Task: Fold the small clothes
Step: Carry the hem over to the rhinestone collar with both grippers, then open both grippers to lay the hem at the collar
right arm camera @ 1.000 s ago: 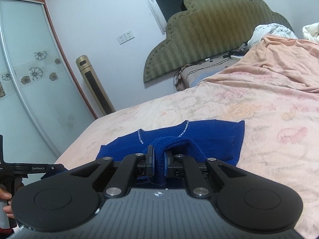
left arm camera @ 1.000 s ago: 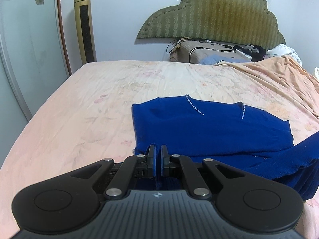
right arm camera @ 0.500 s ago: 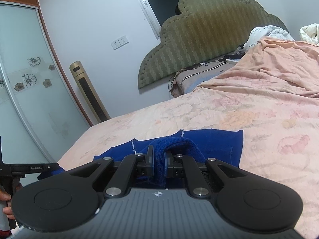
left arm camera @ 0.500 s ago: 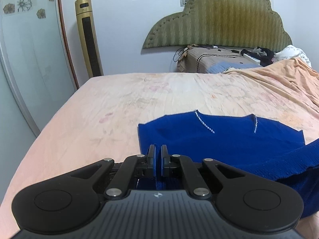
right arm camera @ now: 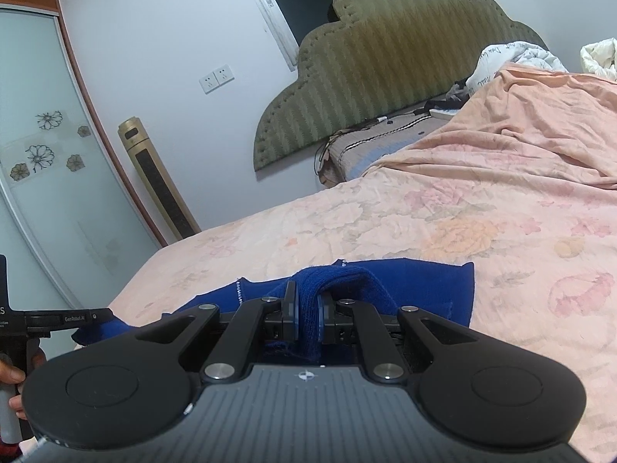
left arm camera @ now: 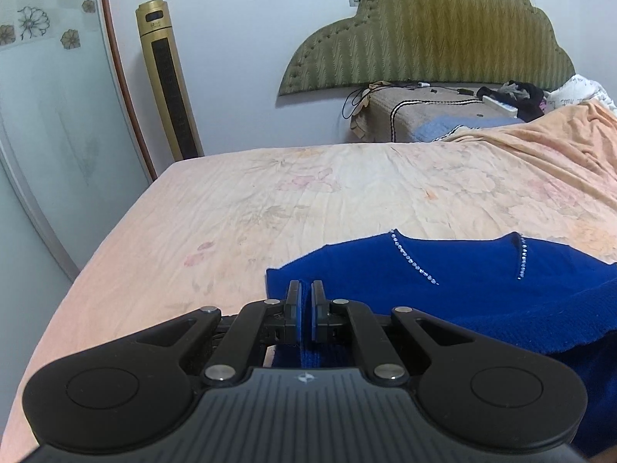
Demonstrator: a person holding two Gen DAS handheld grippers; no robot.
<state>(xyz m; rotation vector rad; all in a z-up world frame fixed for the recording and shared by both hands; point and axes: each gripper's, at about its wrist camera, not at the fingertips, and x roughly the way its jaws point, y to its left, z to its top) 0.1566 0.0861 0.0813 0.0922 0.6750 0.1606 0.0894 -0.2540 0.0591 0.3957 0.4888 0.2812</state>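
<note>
A royal-blue knit top (left arm camera: 455,281) with rhinestone trim at the neckline lies on the peach floral bed sheet (left arm camera: 293,208). My left gripper (left arm camera: 304,308) is shut on its near-left hem, with blue fabric pinched between the pads. My right gripper (right arm camera: 307,314) is shut on a bunched fold of the same top (right arm camera: 416,289), which drapes over its fingers. The left gripper's body (right arm camera: 58,318) shows at the left edge of the right wrist view, held by a hand.
A padded olive headboard (left arm camera: 432,34) and a pillow pile (left arm camera: 428,115) stand at the far end. A gold tower fan (left arm camera: 169,81) and a glass wardrobe door (left arm camera: 46,108) are at the left. A rumpled peach quilt (right arm camera: 540,123) rises at the right.
Both grippers have lifted and tilted upward with the hem still pinched; the top sits lower in both views and its near part rises off the sheet.
</note>
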